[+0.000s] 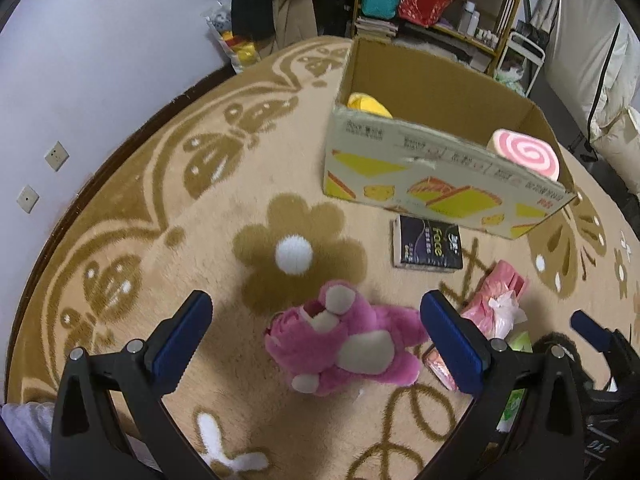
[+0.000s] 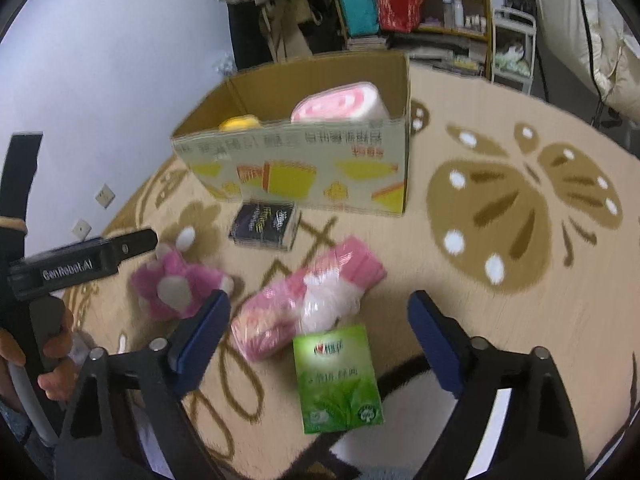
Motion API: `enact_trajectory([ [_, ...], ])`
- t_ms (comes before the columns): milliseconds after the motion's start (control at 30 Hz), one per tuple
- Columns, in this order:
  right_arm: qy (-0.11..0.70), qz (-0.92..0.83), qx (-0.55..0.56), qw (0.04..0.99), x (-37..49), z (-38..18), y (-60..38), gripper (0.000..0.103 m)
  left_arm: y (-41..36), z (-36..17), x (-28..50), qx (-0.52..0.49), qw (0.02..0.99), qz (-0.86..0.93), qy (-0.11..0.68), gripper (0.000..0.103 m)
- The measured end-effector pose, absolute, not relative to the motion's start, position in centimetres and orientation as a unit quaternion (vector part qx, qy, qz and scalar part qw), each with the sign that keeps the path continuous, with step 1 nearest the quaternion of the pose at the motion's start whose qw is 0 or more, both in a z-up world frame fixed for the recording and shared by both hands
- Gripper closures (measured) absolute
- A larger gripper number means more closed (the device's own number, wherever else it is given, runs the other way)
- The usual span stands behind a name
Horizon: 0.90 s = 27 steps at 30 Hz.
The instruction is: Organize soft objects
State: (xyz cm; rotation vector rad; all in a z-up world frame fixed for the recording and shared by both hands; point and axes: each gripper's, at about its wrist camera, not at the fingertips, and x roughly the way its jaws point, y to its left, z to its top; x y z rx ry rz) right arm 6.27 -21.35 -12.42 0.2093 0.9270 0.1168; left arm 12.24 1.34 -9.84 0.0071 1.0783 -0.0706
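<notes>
Left gripper (image 1: 316, 344) is spread wide, its blue ribbed pads either side of a fuzzy pink plush bear (image 1: 344, 344) lying on the shaggy tan carpet (image 1: 160, 240), not touching it. Right gripper (image 2: 320, 340) is also wide apart over a glossy green tissue pack (image 2: 338, 384) and a crinkly pink plastic-wrapped bundle (image 2: 304, 300). At 12 o'clock there's a dark rectangular tissue pack (image 2: 266, 222), then the open cardboard box (image 2: 300, 168) holding a pink swirl-roll cushion (image 2: 340, 102) and a yellow plush (image 2: 240, 123).

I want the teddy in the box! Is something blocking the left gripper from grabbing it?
No. The left gripper is open, and the pink teddy lies on the rug between its fingers with nothing over it. The box is open on top.
</notes>
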Motion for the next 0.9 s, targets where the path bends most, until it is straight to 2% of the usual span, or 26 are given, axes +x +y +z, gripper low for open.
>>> enact_trajectory([
  [733, 0.518, 0.056, 0.112, 0.846, 7.5, -16.8, -20.6, 0.011, 0.6, -13.7, 13.8, 0.008, 0.822, -0.029, 0.568, 0.0],
  [833, 0.529, 0.054, 0.106, 0.84, 7.7, -17.2, -20.4, 0.021, 0.5, -14.5, 14.0, 0.005, 0.815, -0.032, 0.579, 0.0],
  [900, 0.535, 0.048, 0.104, 0.837, 7.9, -17.5, -20.5, 0.024, 0.5, -15.1, 14.1, 0.005, 0.81, -0.031, 0.585, 0.0],
])
